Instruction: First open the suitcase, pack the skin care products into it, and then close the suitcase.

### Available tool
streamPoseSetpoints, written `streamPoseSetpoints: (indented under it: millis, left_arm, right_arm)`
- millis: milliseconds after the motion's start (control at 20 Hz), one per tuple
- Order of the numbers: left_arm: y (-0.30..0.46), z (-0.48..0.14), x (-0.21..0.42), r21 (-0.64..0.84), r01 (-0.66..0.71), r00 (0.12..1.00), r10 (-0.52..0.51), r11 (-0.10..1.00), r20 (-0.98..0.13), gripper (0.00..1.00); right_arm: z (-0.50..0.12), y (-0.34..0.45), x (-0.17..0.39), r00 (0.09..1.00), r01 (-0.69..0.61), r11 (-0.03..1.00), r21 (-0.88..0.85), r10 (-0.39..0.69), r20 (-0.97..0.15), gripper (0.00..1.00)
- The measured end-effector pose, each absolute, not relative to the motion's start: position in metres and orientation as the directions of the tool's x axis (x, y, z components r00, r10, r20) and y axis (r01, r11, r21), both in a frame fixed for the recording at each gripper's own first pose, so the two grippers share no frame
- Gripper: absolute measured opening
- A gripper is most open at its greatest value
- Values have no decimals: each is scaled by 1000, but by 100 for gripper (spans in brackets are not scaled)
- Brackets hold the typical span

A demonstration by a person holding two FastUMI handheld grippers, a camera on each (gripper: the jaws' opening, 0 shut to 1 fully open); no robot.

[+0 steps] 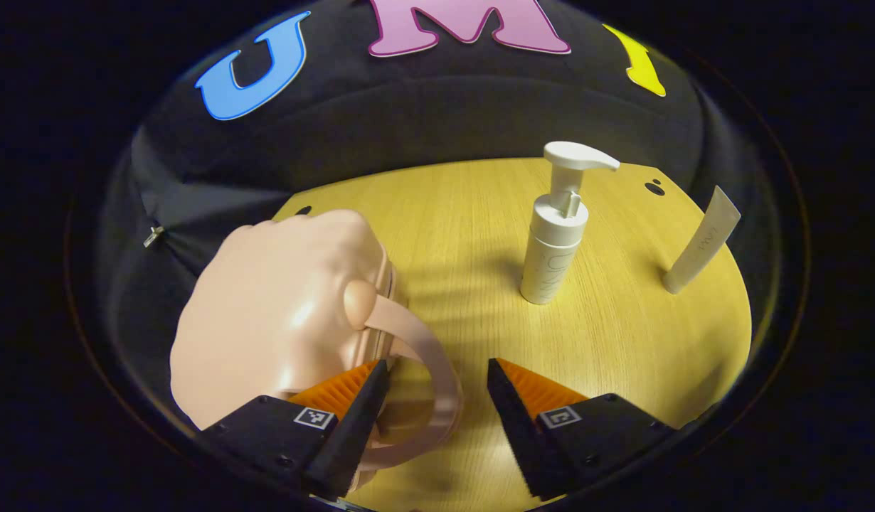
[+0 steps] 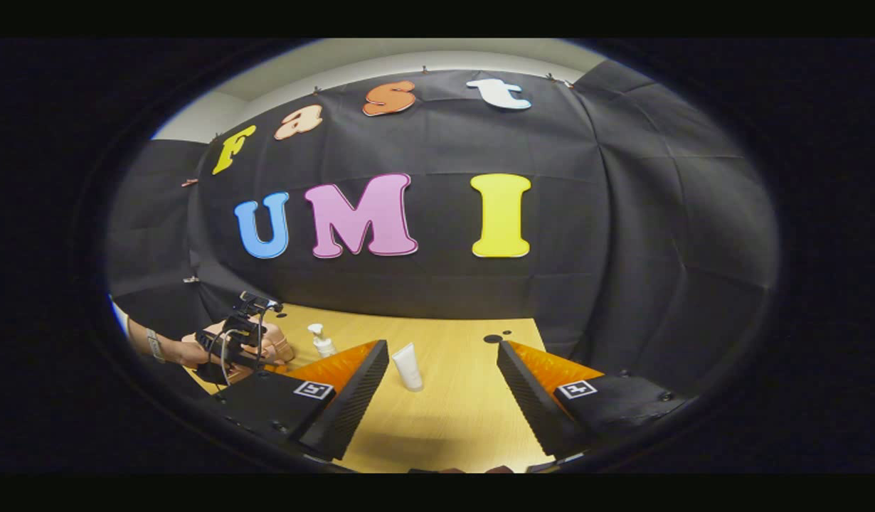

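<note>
In the left gripper view, the left gripper (image 1: 437, 398) has its fingers spread, and the strap handle (image 1: 437, 377) of the closed pink suitcase (image 1: 281, 320) lies between them. Farther on the wooden table (image 1: 622, 341) stand the pump bottle (image 1: 555, 242) and, to the right, the white tube (image 1: 701, 245). In the right gripper view, the right gripper (image 2: 443, 387) is spread wide above the table, with the tube standing behind its fingers.

Wooden table (image 1: 480, 235), light grain. 3 things on it: pink suitcase (image 1: 281, 320), closed; white pump bottle (image 1: 555, 242) upright right of the suitcase; white tube (image 1: 701, 245) standing on its cap, farther right of the suitcase.
</note>
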State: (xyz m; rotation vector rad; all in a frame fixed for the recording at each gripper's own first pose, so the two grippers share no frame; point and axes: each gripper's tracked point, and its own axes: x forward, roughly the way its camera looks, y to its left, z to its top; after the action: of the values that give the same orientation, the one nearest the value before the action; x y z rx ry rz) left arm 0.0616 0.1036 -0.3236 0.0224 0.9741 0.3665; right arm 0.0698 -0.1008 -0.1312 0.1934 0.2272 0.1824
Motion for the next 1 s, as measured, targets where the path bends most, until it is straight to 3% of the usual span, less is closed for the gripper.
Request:
streamPoseSetpoints:
  millis: [100, 400, 550, 750, 950, 1000]
  left_arm:
    - [99, -334, 59, 149, -286, 471, 274, 947, -839, 21]
    - [92, -295, 57, 54, -210, 480, 151, 976, -864, 9]
    - [95, -253, 50, -19, -178, 509, 75, 984, -858, 8]
    - [118, -179, 41, 2, -103, 571, 61, 995, -819, 7]
    - [169, -109, 28, -74, -146, 637, 37, 987, -770, 7]
    - [192, -97, 28, -80, -165, 654, 49, 983, -755, 11]
  right_arm:
    - [-135, -107, 68, 958, -133, 967, 218, 182, -220, 98]
    - [-128, -102, 65, 969, -68, 979, 190, 110, -222, 98]
    - [-112, -81, 69, 977, -61, 980, 190, 98, -188, 98]
    - [-103, -44, 83, 977, -94, 980, 176, 124, -172, 98]
    - [-91, -13, 93, 972, -152, 972, 178, 180, -154, 98]
    - [-89, -9, 95, 972, -157, 973, 169, 182, -150, 98]
